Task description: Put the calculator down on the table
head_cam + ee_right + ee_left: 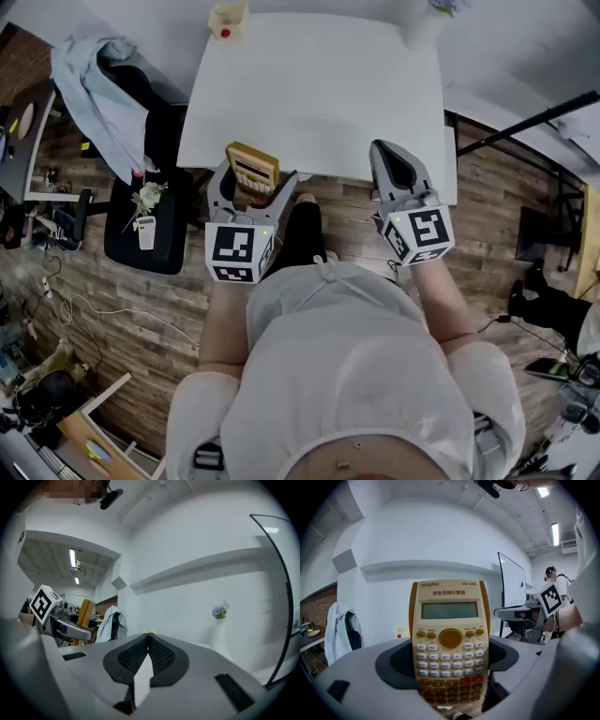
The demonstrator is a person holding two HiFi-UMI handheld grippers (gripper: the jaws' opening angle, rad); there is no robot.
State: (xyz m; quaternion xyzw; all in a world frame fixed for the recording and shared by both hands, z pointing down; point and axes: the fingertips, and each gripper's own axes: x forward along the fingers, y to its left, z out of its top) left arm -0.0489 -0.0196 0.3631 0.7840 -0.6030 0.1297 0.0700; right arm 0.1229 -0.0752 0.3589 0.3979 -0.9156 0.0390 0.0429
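Note:
A yellow-orange calculator [251,169] stands upright between the jaws of my left gripper [251,192], just short of the near edge of the white table [319,89]. In the left gripper view the calculator [450,644] faces the camera, screen on top, keys below, with the jaws shut on its lower part. My right gripper [394,169] hovers at the table's near edge to the right, jaws shut with nothing between them. In the right gripper view its pads [161,656] meet in a closed line, and the calculator [84,612] shows far left.
A small beige box with a red dot [228,21] sits at the table's far left corner, a white vase with flowers [427,23] at the far right. A chair with a pale jacket [98,84] and a black stool [145,220] stand left on the wood floor.

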